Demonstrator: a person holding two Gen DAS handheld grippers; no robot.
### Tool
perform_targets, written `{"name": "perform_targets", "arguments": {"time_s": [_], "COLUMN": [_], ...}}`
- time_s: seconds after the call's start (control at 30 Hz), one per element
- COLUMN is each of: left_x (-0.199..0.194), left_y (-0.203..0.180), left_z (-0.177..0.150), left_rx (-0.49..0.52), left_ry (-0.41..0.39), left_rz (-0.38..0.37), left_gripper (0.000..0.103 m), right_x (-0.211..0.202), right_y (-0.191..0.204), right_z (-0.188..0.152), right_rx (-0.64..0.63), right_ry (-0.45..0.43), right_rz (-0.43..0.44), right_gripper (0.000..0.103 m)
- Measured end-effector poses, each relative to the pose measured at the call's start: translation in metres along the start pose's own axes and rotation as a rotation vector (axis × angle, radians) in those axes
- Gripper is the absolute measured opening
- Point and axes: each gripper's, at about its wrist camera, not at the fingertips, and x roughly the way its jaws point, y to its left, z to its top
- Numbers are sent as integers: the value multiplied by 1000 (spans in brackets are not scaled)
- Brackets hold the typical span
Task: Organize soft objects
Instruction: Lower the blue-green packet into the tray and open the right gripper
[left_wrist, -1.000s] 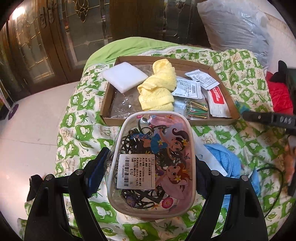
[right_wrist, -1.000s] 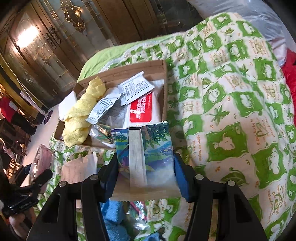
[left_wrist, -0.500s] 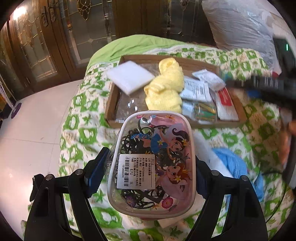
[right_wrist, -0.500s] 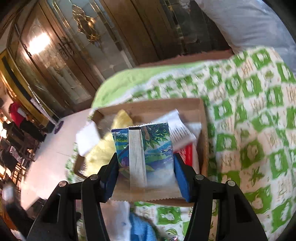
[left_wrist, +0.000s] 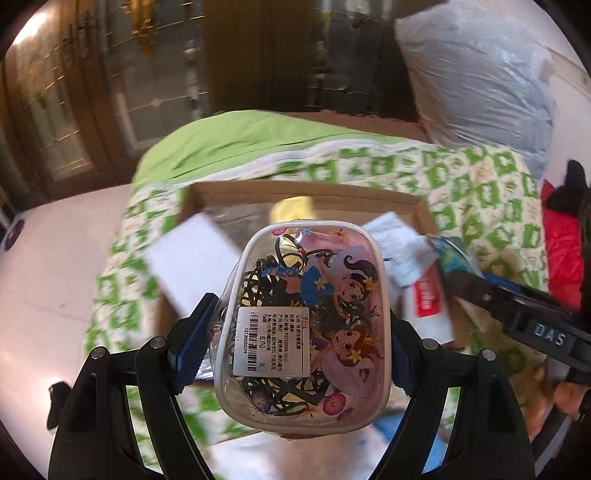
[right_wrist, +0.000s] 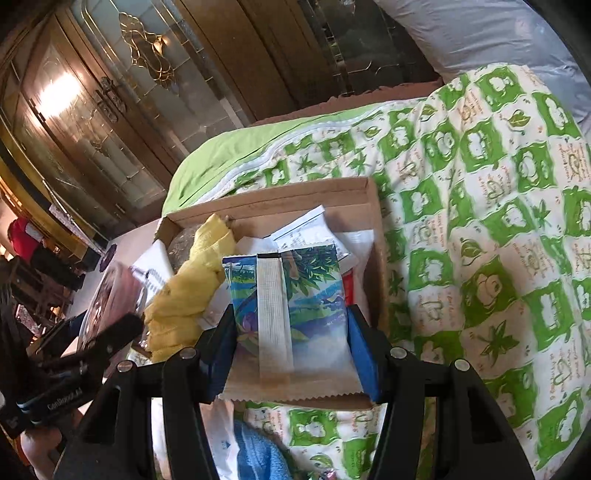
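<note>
Two claws, two loads: each claw grips one soft package above the cardboard tray (right_wrist: 369, 192).
Left claw (left_wrist: 295, 325): closed on a clear plastic pouch (left_wrist: 306, 310) with a cartoon print and a barcode label; both blue pads press its long sides.
Pouch, handling: judged light; the thin film wall yields and looks slick, the dark looped bands inside shift freely. Best hold is across the middle of the long sides, as now.
Pouch, place: between the fingers, projecting forward past the tips, above the near edge of the tray.
Right claw (right_wrist: 291, 332): about half open, pads pressed on the side edges of a printed sachet (right_wrist: 291, 310) with a leaf scene and a white back seam.
Sachet, handling: judged light and pliant, glossy film, crimped lower edge stiffer than the body; a hard squeeze would buckle it.
Sachet, place: upright between the fingers, crimped edge nearest the claw body, hanging over the tray's near right corner.
Tray contents ahead of the claws: yellow cloth (right_wrist: 192, 288) ahead-left of the right claw; white pad (left_wrist: 192, 266) ahead-left of the left claw; red-and-white packet (left_wrist: 424, 295) ahead-right of it.
Support: green-patterned quilt (right_wrist: 480, 221) beneath the tray.
</note>
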Motion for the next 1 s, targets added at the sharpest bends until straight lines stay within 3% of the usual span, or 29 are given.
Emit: {"name": "perform_targets", "arguments": {"time_s": [0.17, 0.37, 0.63, 1.0], "left_x": [15, 41, 57, 58], "left_y": [-34, -30, -33, -36], "left_z": [-2, 3, 12, 9], "left_rx": [110, 88, 121, 151], "left_ry": [27, 68, 59, 31], "left_rz": [-50, -74, -82, -77], "left_gripper": [82, 82, 82, 82], "right_x": [5, 27, 59, 63], "right_y": [-15, -19, -13, -12], "right_z": [20, 49, 54, 55], "right_rx": [27, 20, -11, -8], "right_ry": [20, 67, 115, 80], "right_rz": [-7, -10, -16, -17], "right_gripper": [57, 57, 57, 61]}}
